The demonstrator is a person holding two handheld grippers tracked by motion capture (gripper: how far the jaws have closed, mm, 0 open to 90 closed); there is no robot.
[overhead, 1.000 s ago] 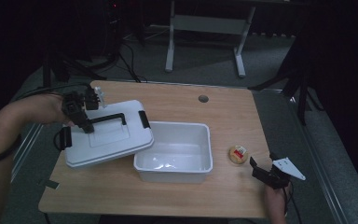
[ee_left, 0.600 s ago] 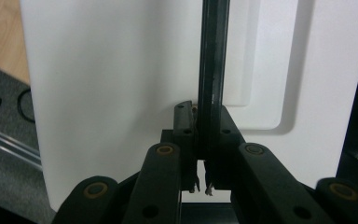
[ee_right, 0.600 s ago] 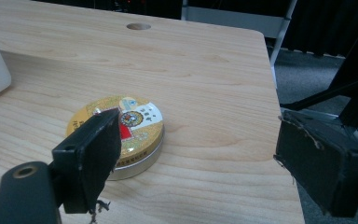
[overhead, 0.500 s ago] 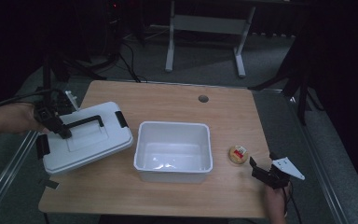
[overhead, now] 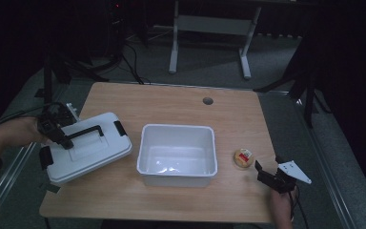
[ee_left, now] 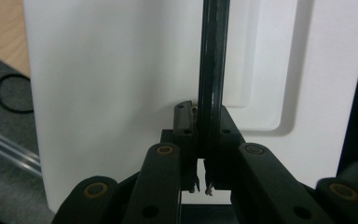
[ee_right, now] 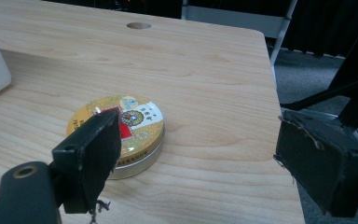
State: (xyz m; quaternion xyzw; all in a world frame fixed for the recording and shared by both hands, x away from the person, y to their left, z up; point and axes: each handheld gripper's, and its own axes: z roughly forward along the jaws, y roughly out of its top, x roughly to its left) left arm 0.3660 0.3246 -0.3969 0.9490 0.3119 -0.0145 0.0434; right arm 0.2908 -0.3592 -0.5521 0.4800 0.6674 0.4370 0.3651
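At the left edge of the wooden table (overhead: 171,102), seen from the high view, the left gripper (overhead: 57,135) clamps the black handle (overhead: 86,132) of a white lid (overhead: 88,152), which overhangs the table's edge, apparently so the open white bin (overhead: 177,143) is free for loading. Near the right corner, a small gold tin (overhead: 243,158) sits just beside the bin, the right gripper (overhead: 269,177) poised close behind it.

In the left gripper view, the jaws are pinched tight on the handle (ee_left: 212,70), the lid (ee_left: 112,93) spread beneath.

In the right gripper view, the jaws stand wide apart, with the tin (ee_right: 121,133) ahead, partly behind the left-hand jaw, likely next for pickup.
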